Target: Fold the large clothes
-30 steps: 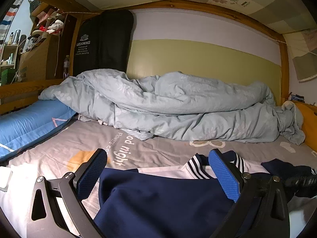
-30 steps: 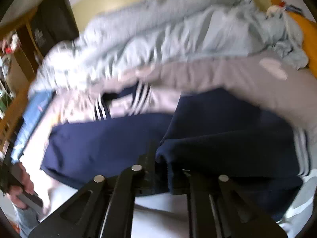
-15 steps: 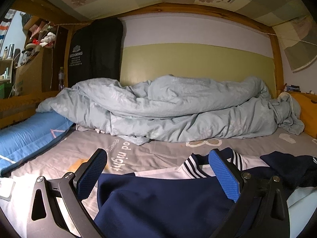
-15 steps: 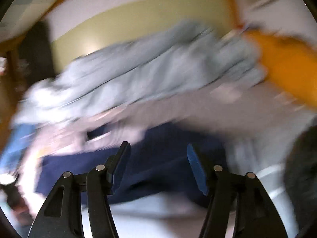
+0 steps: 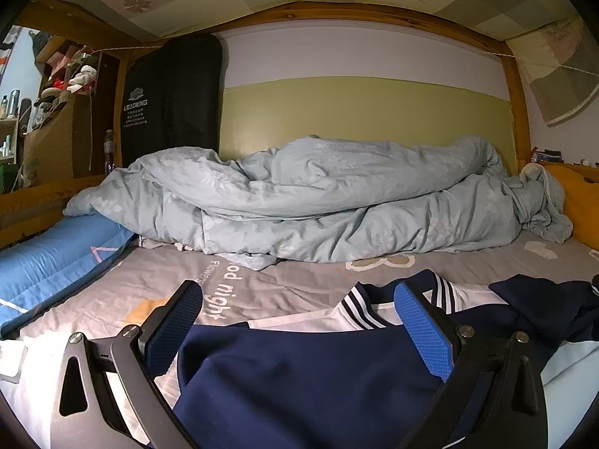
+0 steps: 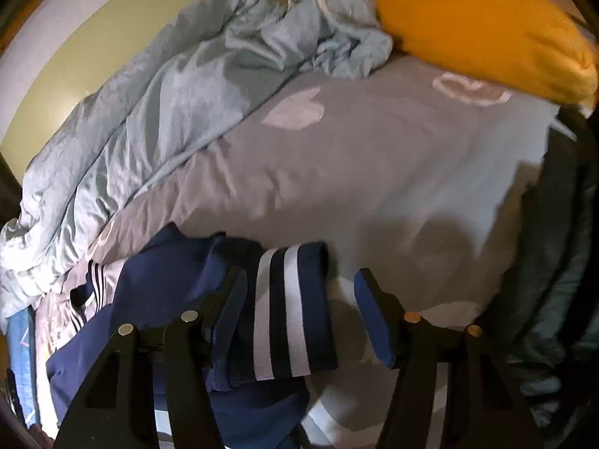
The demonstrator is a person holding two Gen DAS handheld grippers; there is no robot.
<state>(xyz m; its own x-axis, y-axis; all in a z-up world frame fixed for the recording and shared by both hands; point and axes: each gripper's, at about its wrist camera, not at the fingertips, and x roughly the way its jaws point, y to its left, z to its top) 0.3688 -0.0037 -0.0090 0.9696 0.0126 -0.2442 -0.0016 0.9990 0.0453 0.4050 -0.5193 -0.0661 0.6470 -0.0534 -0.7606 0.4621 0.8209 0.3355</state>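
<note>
A navy jacket (image 5: 307, 381) with a white panel and striped collar lies spread on the grey bedsheet (image 5: 299, 273). My left gripper (image 5: 297, 292) hovers low over its near part, jaws wide open and pressing on nothing. In the right wrist view the jacket's sleeve (image 6: 168, 277) ends in a navy cuff with white stripes (image 6: 292, 310). My right gripper (image 6: 301, 275) stands open astride that cuff. The cuff lies nearer the left finger (image 6: 228, 299), and the pads do not squeeze it.
A crumpled pale blue duvet (image 5: 318, 202) fills the back of the bed along the green wall. An orange pillow (image 6: 479, 26) sits at the right end, a blue mat (image 5: 48, 254) at the left. Dark cloth (image 6: 561, 224) hangs at the right edge.
My right gripper let go of the bunched navy cloth, opened, and swung right along the bed to the striped cuff. The left gripper stayed in place, open, with a slight roll.
</note>
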